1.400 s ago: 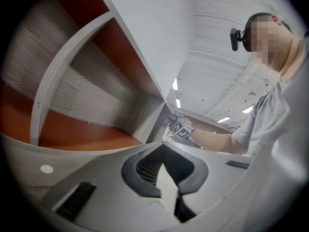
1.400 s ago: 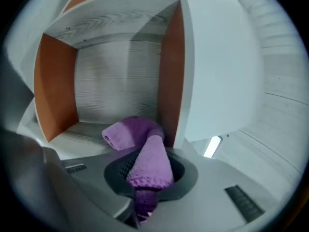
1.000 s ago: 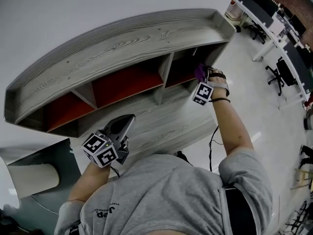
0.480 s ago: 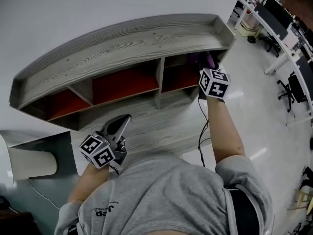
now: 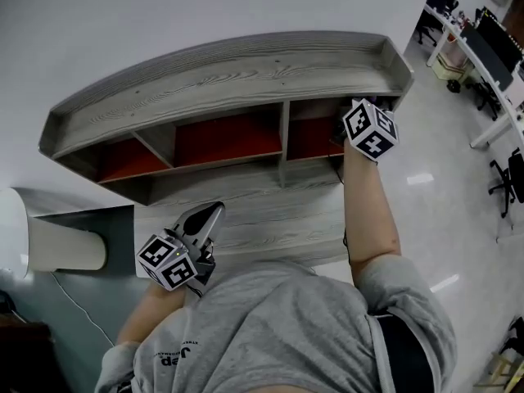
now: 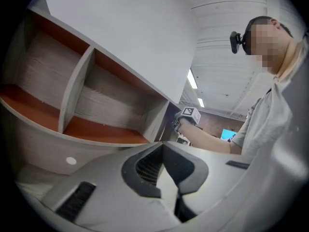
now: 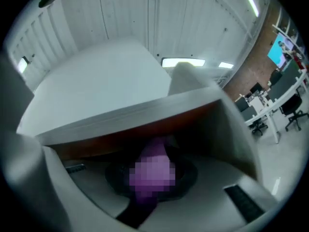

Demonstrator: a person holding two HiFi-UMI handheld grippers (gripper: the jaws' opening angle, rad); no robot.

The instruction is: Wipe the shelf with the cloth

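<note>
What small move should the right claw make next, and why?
Probably sweep the right claw leftward along the right compartment floor of the shelf. It is shut on the cloth there, near the outer wall, so the rest of the floor lies to its left. The left claw is shut, empty.

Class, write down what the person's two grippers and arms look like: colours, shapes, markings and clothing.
The left gripper and right gripper are smooth light-grey shells that taper to two jaws lined with dark ribbed pads. Each carries a white cube printed with black square markers. The person wears a grey short-sleeved T-shirt, and the forearms are bare.
</note>
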